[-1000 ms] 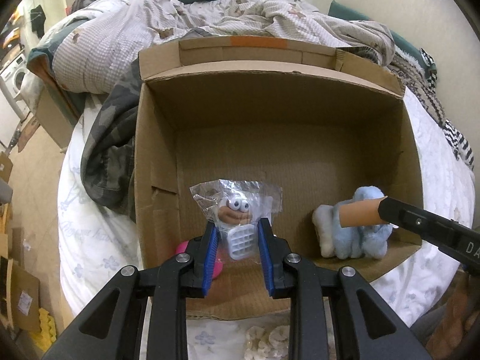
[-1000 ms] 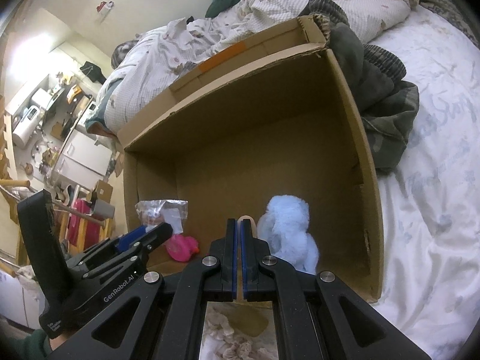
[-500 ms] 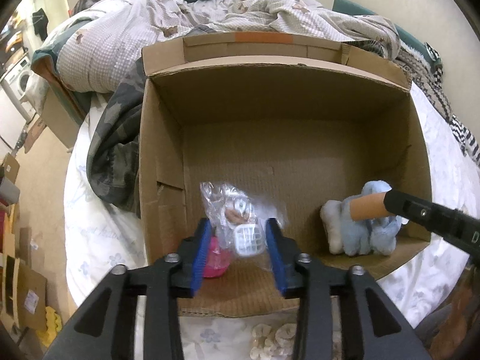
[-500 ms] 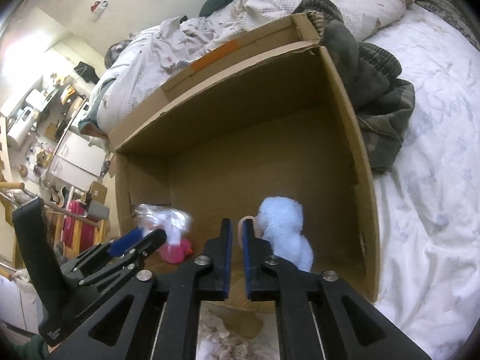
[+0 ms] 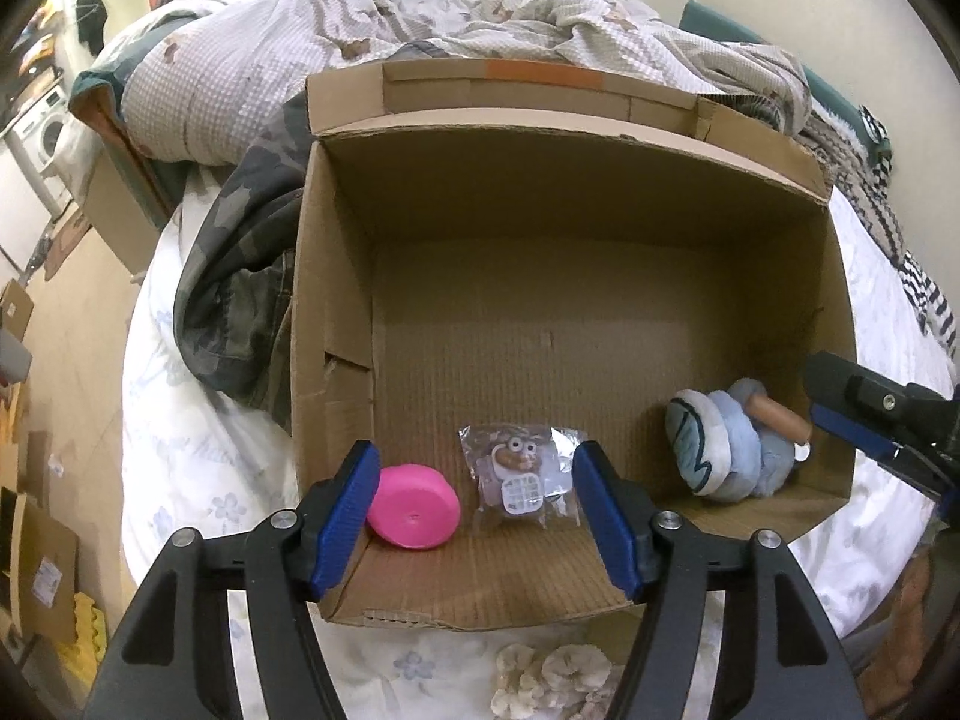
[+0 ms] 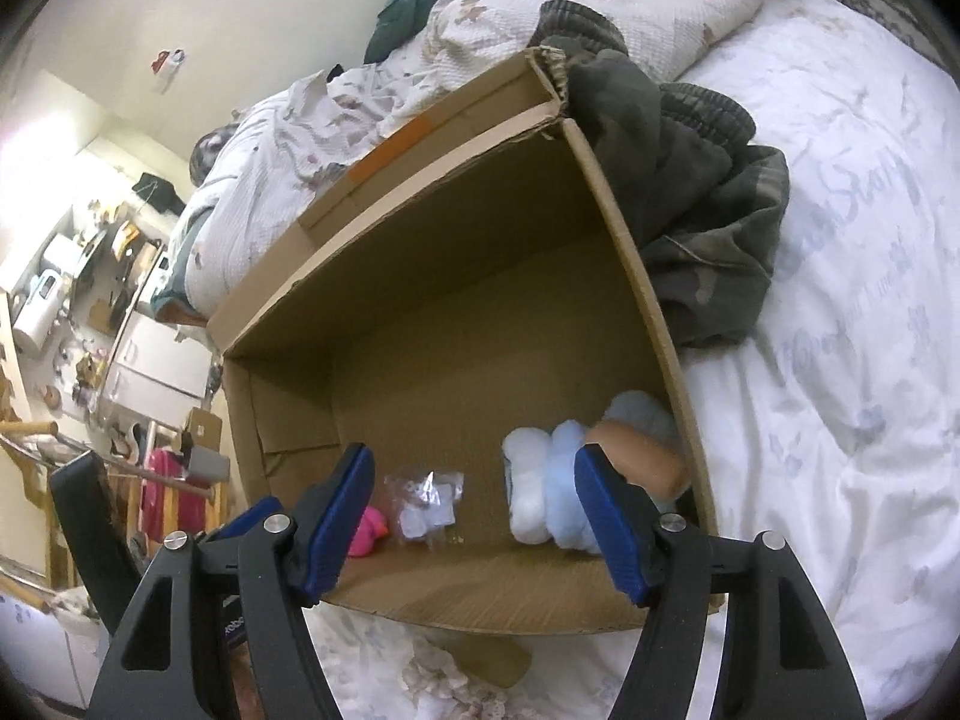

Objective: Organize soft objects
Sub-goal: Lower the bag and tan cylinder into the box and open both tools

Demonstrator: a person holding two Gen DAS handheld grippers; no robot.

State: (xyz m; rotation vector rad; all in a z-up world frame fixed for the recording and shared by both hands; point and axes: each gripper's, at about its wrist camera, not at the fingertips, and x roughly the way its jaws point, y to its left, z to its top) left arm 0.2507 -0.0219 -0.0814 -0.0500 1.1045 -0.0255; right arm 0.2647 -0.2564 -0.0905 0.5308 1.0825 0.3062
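Both tools have just been opening: the left tool point(image 5: 477, 501) and right tool point(image 6: 474, 519) gape empty. In the cardboard box point(image 5: 336, 312), the bagged toy point(image 5: 519, 471) lies at 6 o'clock, the blue plush point(image 5: 729, 450) at 4, the pink disc point(image 5: 414, 507) at 7. A white fluffy item point(image 5: 552, 678) waits outside on the bed.

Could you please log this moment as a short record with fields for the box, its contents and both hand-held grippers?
container: cardboard box on a bed, open
contents: bagged toy front middle; pink round object to its left; blue plush in the right corner
left hand-held gripper: open, just been opening, bagged toy lies free between the jaws
right hand-held gripper: open, just been opening, plush released
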